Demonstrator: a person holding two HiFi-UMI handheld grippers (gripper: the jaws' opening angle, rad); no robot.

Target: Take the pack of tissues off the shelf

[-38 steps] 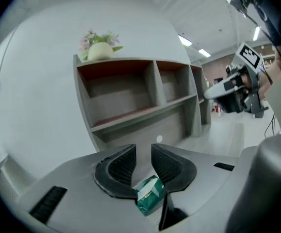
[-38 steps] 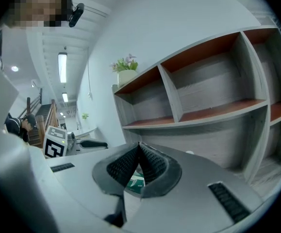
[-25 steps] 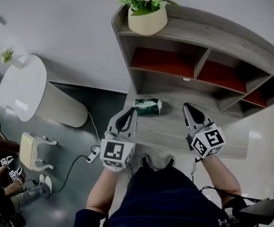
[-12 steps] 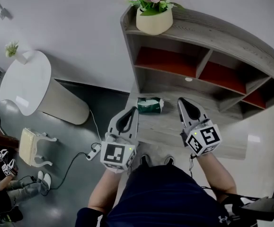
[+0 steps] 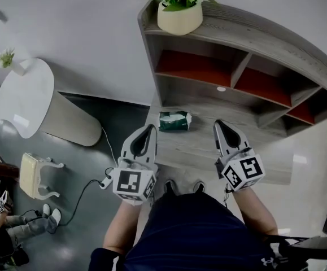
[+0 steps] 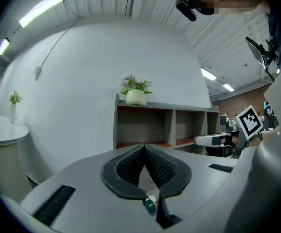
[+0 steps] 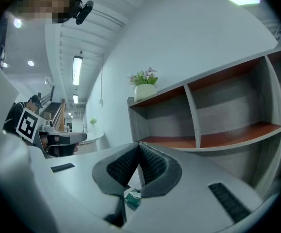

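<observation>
The green pack of tissues (image 5: 174, 121) lies on the grey shelf unit's low ledge (image 5: 200, 147), under the red-floored compartments. My left gripper (image 5: 150, 127) hangs just left of the pack and short of it, jaws shut with nothing between them. My right gripper (image 5: 218, 123) is to the pack's right, also shut and holding nothing. In the left gripper view the pads meet at their tips (image 6: 144, 145), and a sliver of the pack (image 6: 150, 205) shows below them. The right gripper view shows the same closed tips (image 7: 139, 143) above a bit of the pack (image 7: 133, 199).
A cream flower pot (image 5: 179, 16) stands on the shelf unit's top board (image 5: 253, 38). A round white table (image 5: 25, 97) and a pale stool (image 5: 33, 176) stand at the left, with a power strip (image 5: 104, 182) on the dark floor. A seated person (image 5: 5, 230) is at the lower left.
The left gripper has drifted slightly left, away from the pack. Both grippers' jaws stay closed. The pack lies where it was.
</observation>
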